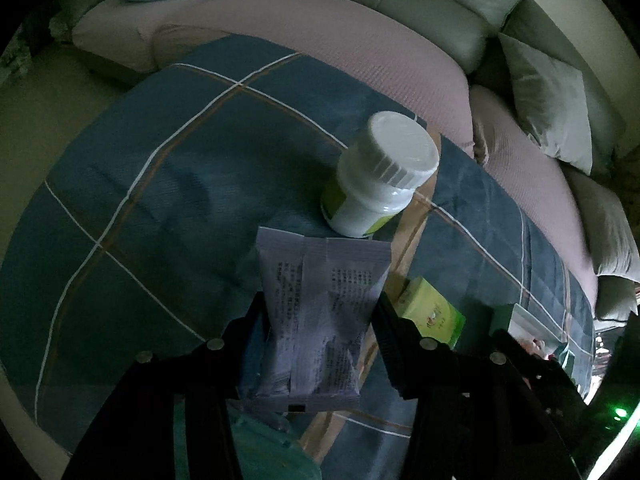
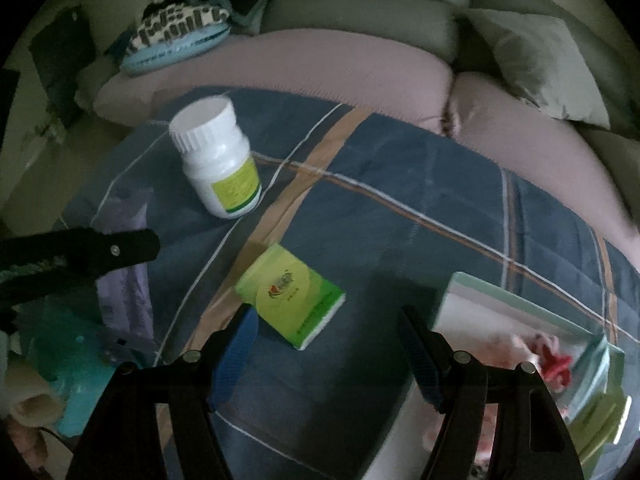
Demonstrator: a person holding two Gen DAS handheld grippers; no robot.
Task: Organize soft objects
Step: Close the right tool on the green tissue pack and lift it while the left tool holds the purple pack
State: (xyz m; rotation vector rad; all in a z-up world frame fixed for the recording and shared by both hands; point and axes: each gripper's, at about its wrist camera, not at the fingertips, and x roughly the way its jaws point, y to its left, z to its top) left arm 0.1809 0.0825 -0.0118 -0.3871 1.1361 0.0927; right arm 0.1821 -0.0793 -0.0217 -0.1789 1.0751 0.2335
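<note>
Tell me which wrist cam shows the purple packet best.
Left wrist view. The purple packet fills the centre, printed back face toward the lens, clamped between the left gripper fingers. In the right wrist view the same packet sits at the left edge, blurred, side-on, partly hidden behind the left gripper's finger.

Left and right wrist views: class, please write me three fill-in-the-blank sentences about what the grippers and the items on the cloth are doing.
1. The left gripper grips a pale ____ packet.
2. The white bottle stands upright on the ____ checked cloth.
3. Nothing sits between the right gripper's jaws; they are ____, close to the green pack.

Missing words: purple; blue; open
</note>
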